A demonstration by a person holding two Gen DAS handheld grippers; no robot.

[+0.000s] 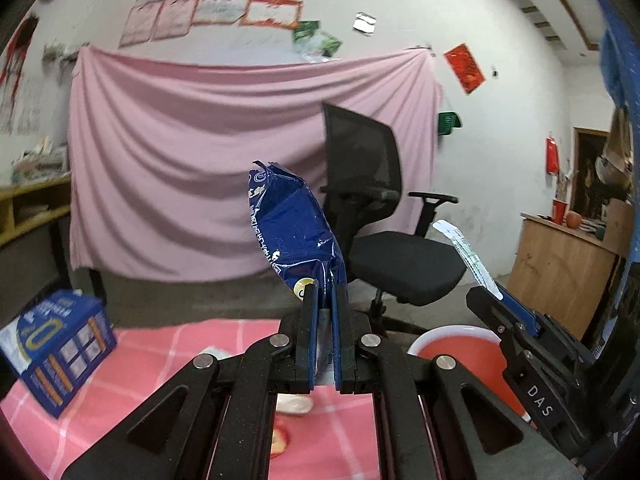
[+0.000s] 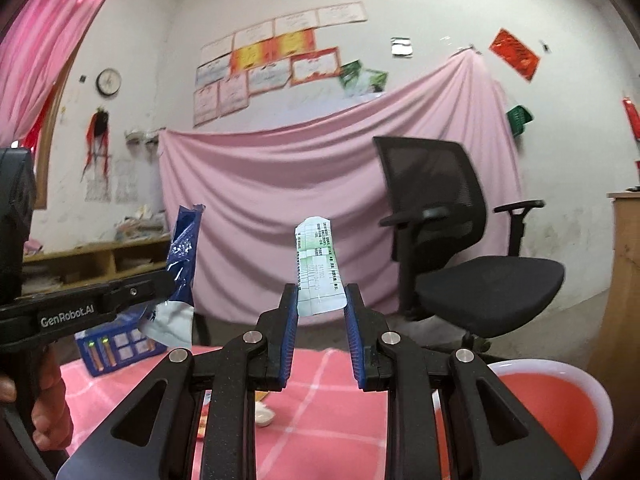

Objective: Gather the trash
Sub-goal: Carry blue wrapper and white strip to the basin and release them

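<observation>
Left gripper (image 1: pixel 325 300): fingers nearly shut, pinching blue wrapper (image 1: pixel 294 232) at frame centre; long axis upright, top leaning left. Right gripper (image 2: pixel 321 300): fingers narrowly parted, clamping white packet (image 2: pixel 319 266), upright at centre. Red bin (image 2: pixel 552 412), lower right. Advice: hold both pinches firm until each piece hangs over the bin.

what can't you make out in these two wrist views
- Small pale item on the pink checked tablecloth: mostly hidden behind the left gripper in the left wrist view; unidentifiable.
- Red basin: cut off by the frame edge and the right gripper in the right wrist view; contents unseen.
- Print on the white packet: too small to read.
- Blue wrapper: its lower end is hidden between the fingers.
- Blue box: blurred, text illegible.
</observation>
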